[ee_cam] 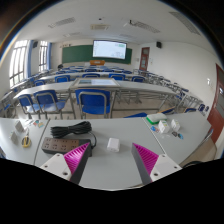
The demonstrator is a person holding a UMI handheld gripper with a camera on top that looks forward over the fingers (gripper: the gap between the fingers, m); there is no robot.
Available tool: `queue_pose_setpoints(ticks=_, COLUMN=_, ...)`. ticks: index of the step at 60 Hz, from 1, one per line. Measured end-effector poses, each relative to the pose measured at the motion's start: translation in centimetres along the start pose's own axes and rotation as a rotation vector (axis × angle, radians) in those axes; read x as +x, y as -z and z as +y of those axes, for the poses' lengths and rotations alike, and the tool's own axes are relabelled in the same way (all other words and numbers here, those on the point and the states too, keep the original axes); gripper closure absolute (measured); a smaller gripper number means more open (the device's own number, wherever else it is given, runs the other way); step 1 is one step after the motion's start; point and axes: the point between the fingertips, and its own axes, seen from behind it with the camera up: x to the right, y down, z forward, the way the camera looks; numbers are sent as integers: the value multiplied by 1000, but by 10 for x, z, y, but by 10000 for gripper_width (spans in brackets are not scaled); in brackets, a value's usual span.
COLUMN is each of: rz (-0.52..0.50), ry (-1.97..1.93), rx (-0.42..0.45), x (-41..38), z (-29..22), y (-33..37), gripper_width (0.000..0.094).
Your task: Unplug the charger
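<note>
A small white charger block (113, 145) lies on the white table (110, 170), just ahead of my fingertips and in line with the gap between them. A grey power strip (53, 146) lies to the left of the left finger, with a coiled black cable (70, 129) behind it. I cannot tell whether the charger is plugged into anything. My gripper (111, 156) is open and empty, with its magenta pads wide apart and low over the table.
Small white and green items (165, 125) lie on the table to the right. A round yellowish thing (25, 141) sits at the far left. Beyond the table's far edge stand rows of desks with blue chairs (92, 101), and a lit screen (109, 48) is on the back wall.
</note>
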Motion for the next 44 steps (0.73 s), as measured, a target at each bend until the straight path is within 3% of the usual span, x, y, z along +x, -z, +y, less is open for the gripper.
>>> queue_pose_setpoints(ticks=21, rz=-2, ry=58, rx=22, x=-25, z=18, y=181, gripper_width=82)
queue_pose_setpoints(ticks=44, rz=-24, ry=95, rx=51, x=-43, z=21, y=222, gripper_width=83)
